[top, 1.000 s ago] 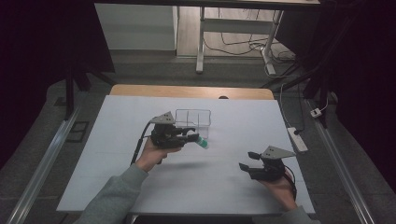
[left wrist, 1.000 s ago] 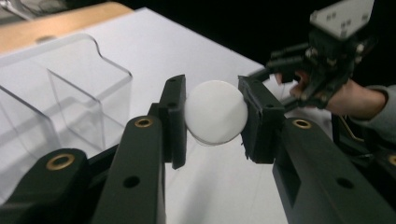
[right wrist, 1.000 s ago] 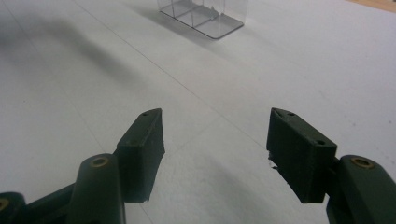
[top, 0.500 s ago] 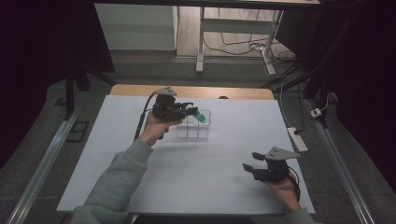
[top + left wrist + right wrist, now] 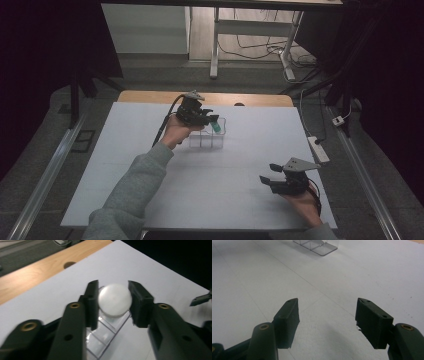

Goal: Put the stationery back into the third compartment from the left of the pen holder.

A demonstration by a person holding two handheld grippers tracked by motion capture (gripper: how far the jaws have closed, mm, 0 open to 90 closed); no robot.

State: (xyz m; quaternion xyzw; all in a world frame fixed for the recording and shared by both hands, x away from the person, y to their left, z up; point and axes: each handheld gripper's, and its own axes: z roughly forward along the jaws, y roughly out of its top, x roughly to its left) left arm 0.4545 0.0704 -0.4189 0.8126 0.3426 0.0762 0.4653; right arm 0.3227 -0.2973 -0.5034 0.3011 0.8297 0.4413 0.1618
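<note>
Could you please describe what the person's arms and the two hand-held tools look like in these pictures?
The left arm wears a grey knitted sleeve; a grey cuff shows at the right wrist too. Each tool is black with two blocky jaws joined by brass-coloured pivot pins, and carries a grey three-cornered plate on top. The left tool trails a black cable; the right tool matches it in build.

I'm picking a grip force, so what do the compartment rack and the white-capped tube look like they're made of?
The clear compartment rack looks like transparent acrylic or similar hard plastic: glossy, with see-through walls. The teal tube with the round white cap seems to be plastic; its cap has a smooth matte finish. The white table sheet looks like matte paper or board, though that is uncertain.
</note>
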